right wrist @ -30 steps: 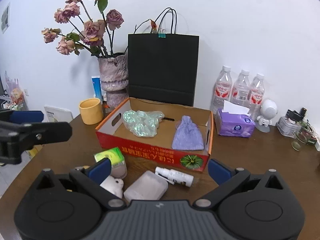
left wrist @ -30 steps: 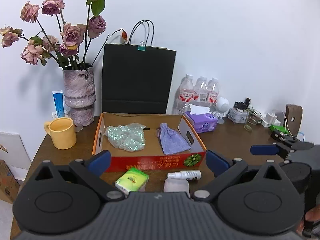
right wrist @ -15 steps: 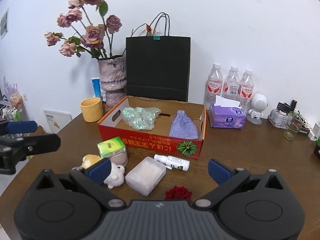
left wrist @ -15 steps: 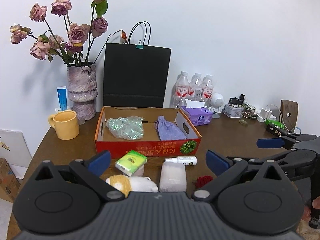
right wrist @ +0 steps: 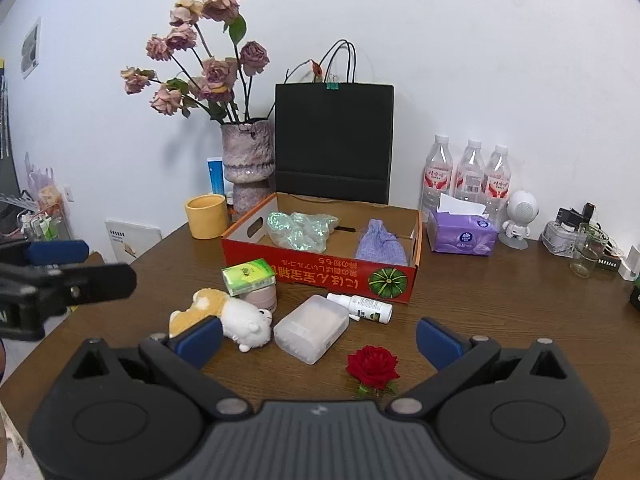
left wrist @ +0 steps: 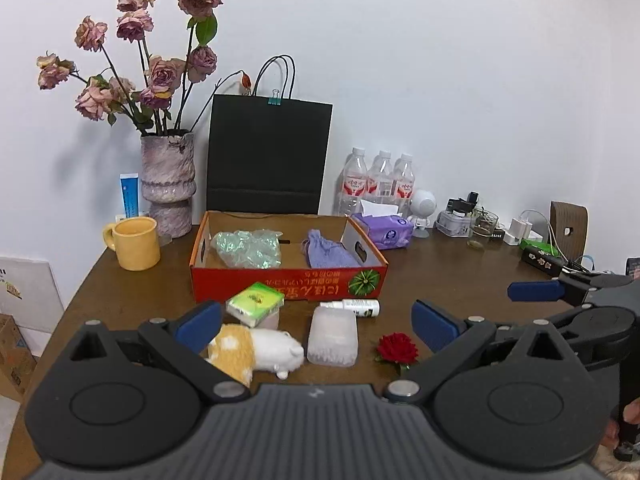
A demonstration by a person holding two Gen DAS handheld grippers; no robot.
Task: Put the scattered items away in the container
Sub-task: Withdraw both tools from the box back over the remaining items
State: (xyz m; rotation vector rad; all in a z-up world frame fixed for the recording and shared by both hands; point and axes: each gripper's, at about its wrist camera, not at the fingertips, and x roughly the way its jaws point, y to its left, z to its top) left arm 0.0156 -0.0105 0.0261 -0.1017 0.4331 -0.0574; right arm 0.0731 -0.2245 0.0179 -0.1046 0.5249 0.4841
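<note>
A red cardboard box [left wrist: 288,284] [right wrist: 320,276] holds a green crinkled bag [left wrist: 246,248] [right wrist: 300,230] and a purple pouch [left wrist: 330,254] [right wrist: 380,246]. In front of it lie a green tissue pack [left wrist: 255,303] [right wrist: 248,276] on a pink jar [right wrist: 262,298], a plush toy [left wrist: 256,354] [right wrist: 224,314], a frosted plastic case [left wrist: 332,336] [right wrist: 312,328], a spray bottle [left wrist: 354,307] [right wrist: 366,308] and a red rose [left wrist: 396,348] [right wrist: 372,364]. My left gripper [left wrist: 314,324] and my right gripper [right wrist: 318,338] are both open and empty, held back above the near items.
A yellow mug [left wrist: 136,244], a vase of dried roses [left wrist: 168,184], a black paper bag [left wrist: 268,156], water bottles [left wrist: 380,180], a purple tissue box [left wrist: 386,232], a white toy robot [right wrist: 520,216] and a glass [right wrist: 588,250] stand at the back of the brown table [right wrist: 500,312].
Both grippers have drawn back and up from the box. The plush toy, plastic case and rose have come into view. Nothing was picked up.
</note>
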